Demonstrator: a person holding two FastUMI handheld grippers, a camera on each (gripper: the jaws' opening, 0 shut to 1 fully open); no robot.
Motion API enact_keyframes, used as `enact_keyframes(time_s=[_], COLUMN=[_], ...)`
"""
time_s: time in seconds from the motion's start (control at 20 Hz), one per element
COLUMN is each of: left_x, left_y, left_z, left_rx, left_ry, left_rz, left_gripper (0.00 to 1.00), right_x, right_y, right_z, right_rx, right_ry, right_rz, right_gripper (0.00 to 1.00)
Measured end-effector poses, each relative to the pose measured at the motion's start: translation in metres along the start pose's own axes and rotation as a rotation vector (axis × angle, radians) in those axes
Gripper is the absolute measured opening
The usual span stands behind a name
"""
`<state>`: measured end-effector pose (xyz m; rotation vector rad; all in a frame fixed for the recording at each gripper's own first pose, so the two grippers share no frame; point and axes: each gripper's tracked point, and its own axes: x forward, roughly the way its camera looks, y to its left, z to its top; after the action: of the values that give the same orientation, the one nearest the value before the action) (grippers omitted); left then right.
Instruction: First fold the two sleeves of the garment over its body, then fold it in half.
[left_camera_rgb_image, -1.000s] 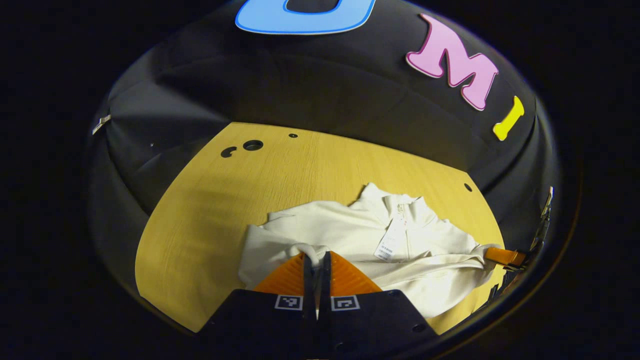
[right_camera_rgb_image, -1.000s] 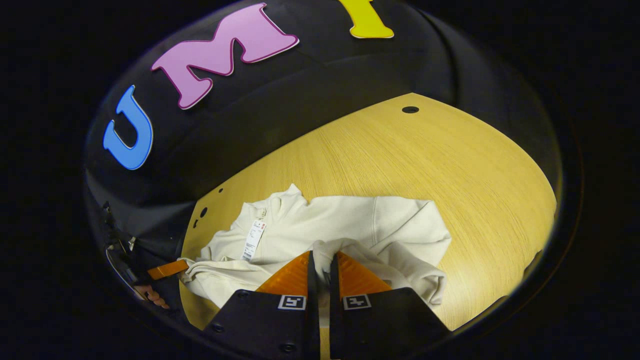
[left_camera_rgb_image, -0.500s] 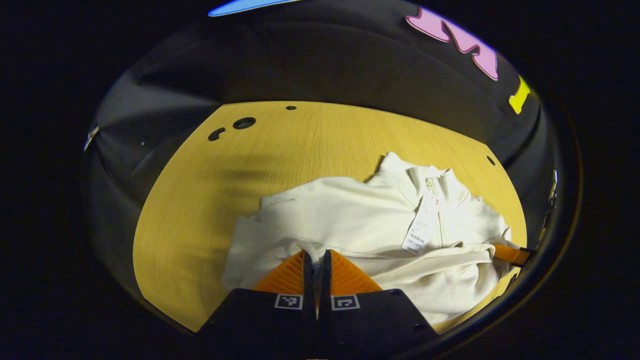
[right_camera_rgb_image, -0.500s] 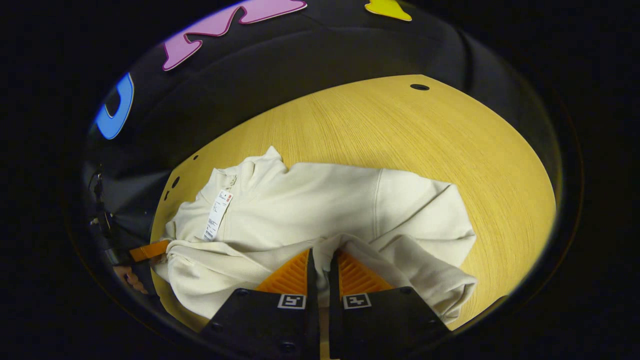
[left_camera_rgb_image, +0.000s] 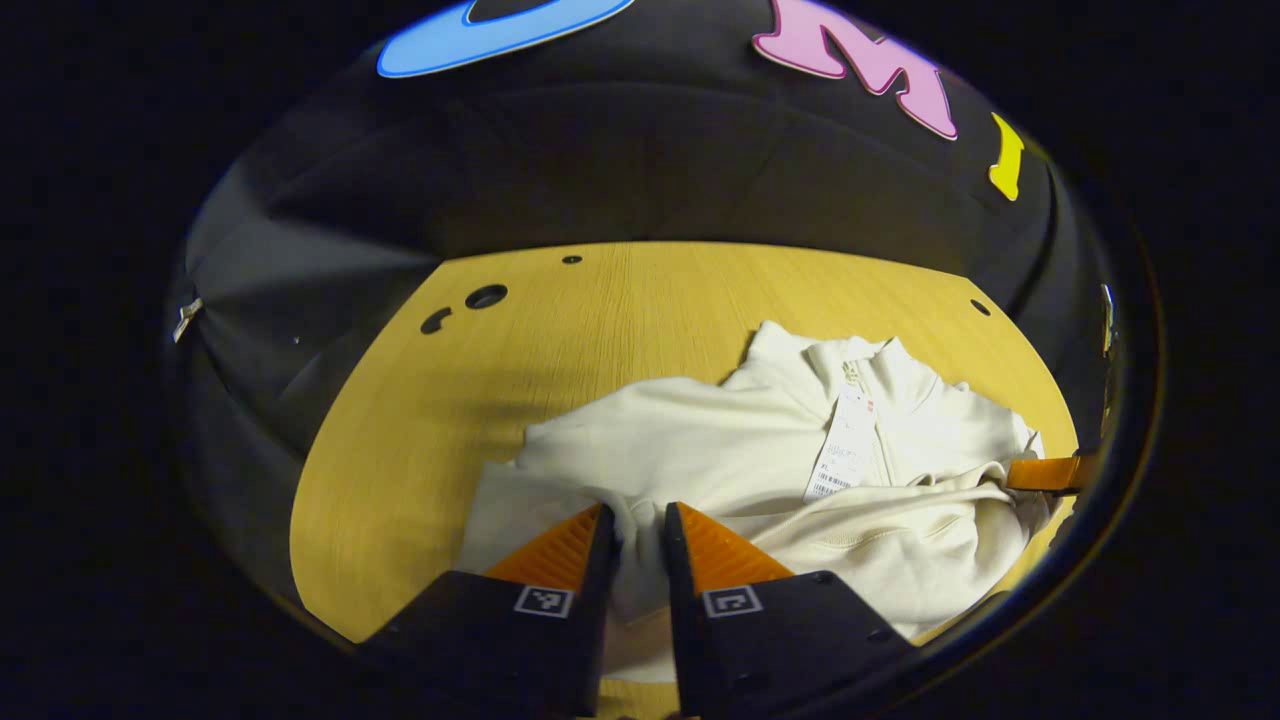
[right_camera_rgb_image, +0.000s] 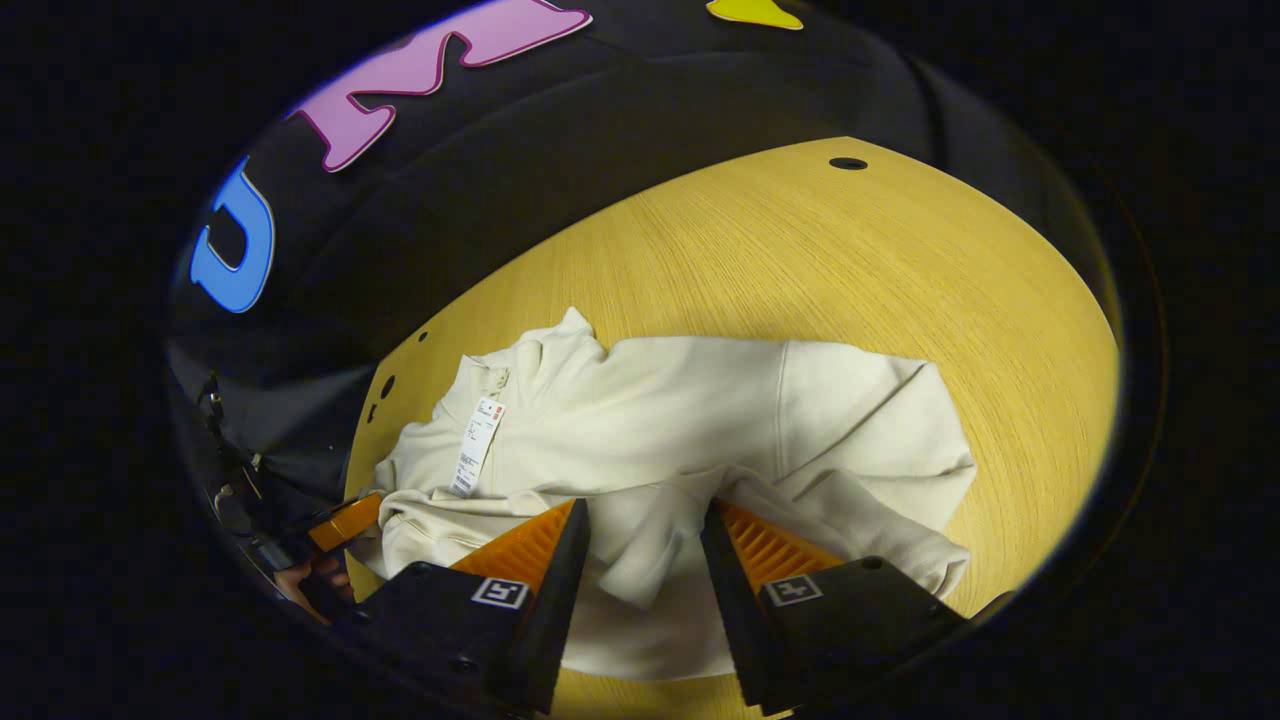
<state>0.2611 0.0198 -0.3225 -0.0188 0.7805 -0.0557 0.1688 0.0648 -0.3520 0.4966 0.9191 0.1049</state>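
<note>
- The cream garment (left_camera_rgb_image: 740, 470) lies on the yellow wooden table (left_camera_rgb_image: 420, 420), collar toward the booth's black wall, its body bunched into soft folds near the front edge.
- A white hang tag (left_camera_rgb_image: 845, 455) rests just below the collar (left_camera_rgb_image: 850, 365); in the left gripper view it carries a small red mark at the top and a barcode at the bottom (the print is too small to read). The same tag (right_camera_rgb_image: 477, 445) shows in the right gripper view.
- Left tool (left_camera_rgb_image: 640, 525): released, its 2 fingers standing a little apart with a ridge of cloth between them; whether they touch it I cannot tell.
- Right tool (right_camera_rgb_image: 640, 525): released, fingers spread wide with a fold of the garment (right_camera_rgb_image: 700, 420) lying loose between them.
- In the right gripper view 1 sleeve (right_camera_rgb_image: 870, 520) lies folded across the garment's right side.
- Dark round holes (left_camera_rgb_image: 486, 296) sit in the table near its far corner.
- In the right gripper view a hand (right_camera_rgb_image: 305, 585) holds the other tool at the garment's far side.
</note>
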Motion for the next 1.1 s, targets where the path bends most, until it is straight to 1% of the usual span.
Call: enact_keyframes(time_s=[0.05, 0.1, 0.15, 0.2, 0.25, 0.55, 0.7, 0.8, 1.1], left_x=[-0.005, -0.011, -0.017, -0.024, -0.031, -0.078, -0.103, -0.119, -0.156], left_y=[0.000, -0.001, -0.003, -0.005, -0.006, -0.010, -0.009, -0.012, -0.018], left_z=[0.003, 0.008, 0.011, 0.016, 0.019, 0.022, 0.021, 0.014, -0.013], left_rx=[0.001, 0.004, 0.006, 0.005, 0.003, 0.002, 0.009, 0.005, -0.031], left_ry=[-0.013, -0.028, -0.040, -0.057, -0.077, -0.128, -0.150, -0.144, -0.120], left_rz=[0.007, 0.008, 0.007, 0.002, -0.003, -0.035, -0.032, -0.042, -0.065], left_gripper=[0.47, 0.52, 0.60, 0.63, 0.60, 0.61, 0.61, 0.61, 0.61], right_x=[-0.003, -0.007, -0.013, -0.017, -0.024, -0.071, -0.093, -0.107, -0.149], right_y=[0.003, 0.006, 0.008, 0.009, 0.009, 0.003, 0.003, 0.007, 0.038], right_z=[0.000, 0.000, 0.001, 0.003, 0.007, 0.025, 0.020, 0.015, -0.004], right_rx=[-0.003, -0.004, -0.006, -0.010, -0.014, -0.007, -0.015, -0.023, -0.069], right_ry=[-0.004, -0.006, -0.010, -0.025, -0.043, -0.132, -0.141, -0.142, -0.146], right_rz=[0.011, 0.019, 0.025, 0.030, 0.035, 0.034, 0.040, 0.056, 0.128], right_gripper=[0.76, 0.84, 0.89, 0.92, 0.92, 0.92, 0.92, 0.92, 0.92])
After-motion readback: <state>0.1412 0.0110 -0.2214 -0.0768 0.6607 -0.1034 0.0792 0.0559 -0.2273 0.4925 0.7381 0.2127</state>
